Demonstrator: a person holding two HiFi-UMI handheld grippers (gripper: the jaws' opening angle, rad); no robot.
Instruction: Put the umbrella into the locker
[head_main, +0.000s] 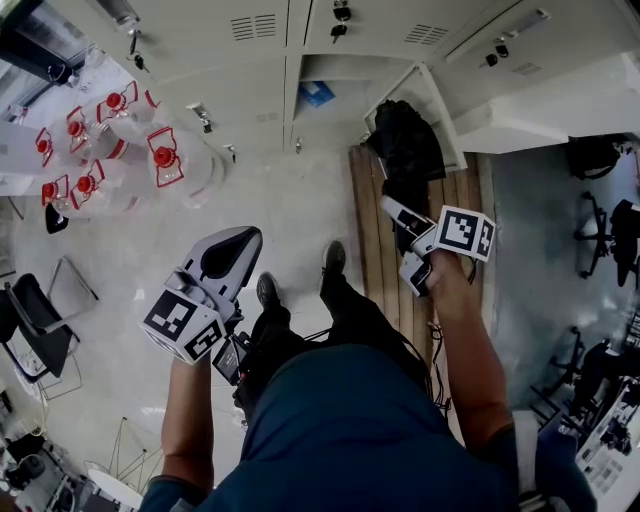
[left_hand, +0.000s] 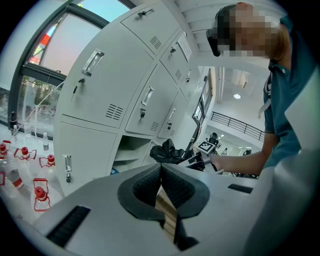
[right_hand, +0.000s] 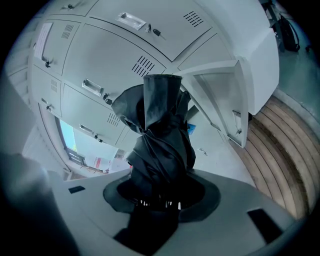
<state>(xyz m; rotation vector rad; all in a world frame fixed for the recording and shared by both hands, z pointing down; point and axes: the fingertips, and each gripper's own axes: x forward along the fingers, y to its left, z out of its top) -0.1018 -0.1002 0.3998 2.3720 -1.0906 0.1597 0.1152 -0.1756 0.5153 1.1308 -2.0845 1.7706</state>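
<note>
**Umbrella carried up to the open locker**

The umbrella (head_main: 404, 150), black and folded into a loose bundle, is off the floor and outside the locker (head_main: 340, 70). It juts forward from the right tongs (head_main: 405, 243), which pinch its near end. In the right gripper view its cloth fills the gap between the pads. Seen from the head view, the bundle hangs just in front of the swung-open door (head_main: 432, 105), a little to the right of the opening. A small blue item (head_main: 316, 93) lies inside the compartment. Below are wooden boards (head_main: 470, 200) on the floor.

The left tongs (head_main: 228, 255) are pressed together on nothing and are held well apart from the umbrella, over pale floor (head_main: 290, 210). Water jugs (head_main: 165, 158) with red caps stand further left.

The step in hand looks like the approach, with insertion not yet done. The next move likely calls for steering the free end left past the door edge and into the opening. The bundle then has to go deep enough to rest inside before the grip is let go. The floppy cloth could snag on the door or frame.
</note>
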